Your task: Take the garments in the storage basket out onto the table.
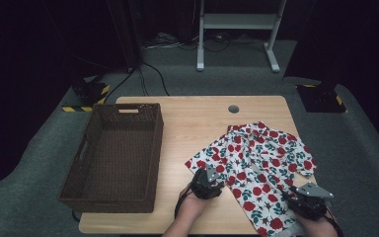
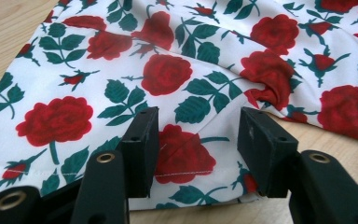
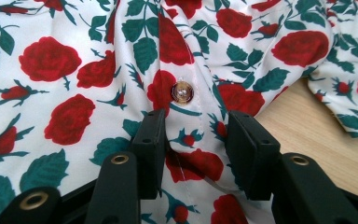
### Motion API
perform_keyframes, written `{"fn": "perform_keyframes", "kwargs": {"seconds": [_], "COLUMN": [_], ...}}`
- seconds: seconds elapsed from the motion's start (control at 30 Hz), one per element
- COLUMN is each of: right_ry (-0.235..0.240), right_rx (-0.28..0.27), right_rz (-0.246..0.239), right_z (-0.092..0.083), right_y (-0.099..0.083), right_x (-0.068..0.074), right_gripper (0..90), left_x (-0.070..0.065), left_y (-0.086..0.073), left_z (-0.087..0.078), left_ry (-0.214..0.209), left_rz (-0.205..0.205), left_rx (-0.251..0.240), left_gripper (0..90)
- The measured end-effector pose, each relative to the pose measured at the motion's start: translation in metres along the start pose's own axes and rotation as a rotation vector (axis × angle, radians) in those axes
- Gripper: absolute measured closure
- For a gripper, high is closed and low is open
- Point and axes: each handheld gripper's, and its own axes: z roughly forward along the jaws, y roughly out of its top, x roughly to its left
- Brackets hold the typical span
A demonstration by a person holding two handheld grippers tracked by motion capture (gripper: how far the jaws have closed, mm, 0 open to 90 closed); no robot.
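A white shirt with red roses and green leaves (image 1: 261, 163) lies spread on the right half of the wooden table (image 1: 192, 123). My left gripper (image 1: 213, 178) rests at the shirt's near left hem. In the left gripper view its jaws stand apart over the stitched hem (image 2: 177, 70), with cloth lying between them (image 2: 198, 126). My right gripper (image 1: 296, 195) sits at the shirt's near right corner. There the jaws (image 3: 196, 123) straddle the button strip just below a brown button (image 3: 182, 92), and the pads do not visibly press the cloth.
A dark woven basket (image 1: 123, 111) stands empty on the left half of the table. A round cable hole (image 1: 233, 108) sits near the far edge. Beyond the table are grey floor, cables and a white frame (image 1: 237, 22).
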Motion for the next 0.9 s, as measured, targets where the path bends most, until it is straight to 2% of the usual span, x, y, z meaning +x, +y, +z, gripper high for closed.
{"fn": "perform_keyframes", "kwargs": {"seconds": [0.2, 0.53, 0.8, 0.9], "right_ry": [0.021, 0.056, 0.056, 0.057], "right_rx": [-0.009, -0.038, -0.042, -0.037], "right_rz": [0.019, 0.009, 0.008, 0.011], "right_z": [0.001, -0.001, -0.003, -0.002], "right_y": [0.003, 0.004, 0.002, 0.001], "right_x": [0.004, 0.01, 0.012, 0.012], "right_gripper": [53.7, 52.9, 52.9, 52.8], "left_x": [0.019, 0.063, 0.086, 0.089], "left_y": [0.0, 0.003, 0.005, 0.006], "left_z": [0.0, 0.003, 0.004, 0.004], "left_ry": [0.044, 0.144, 0.25, 0.264], "left_rz": [-0.037, -0.117, -0.145, -0.137], "left_rx": [0.005, 0.008, 0.019, 0.031], "left_gripper": [49.6, 50.7, 52.0, 51.1]}}
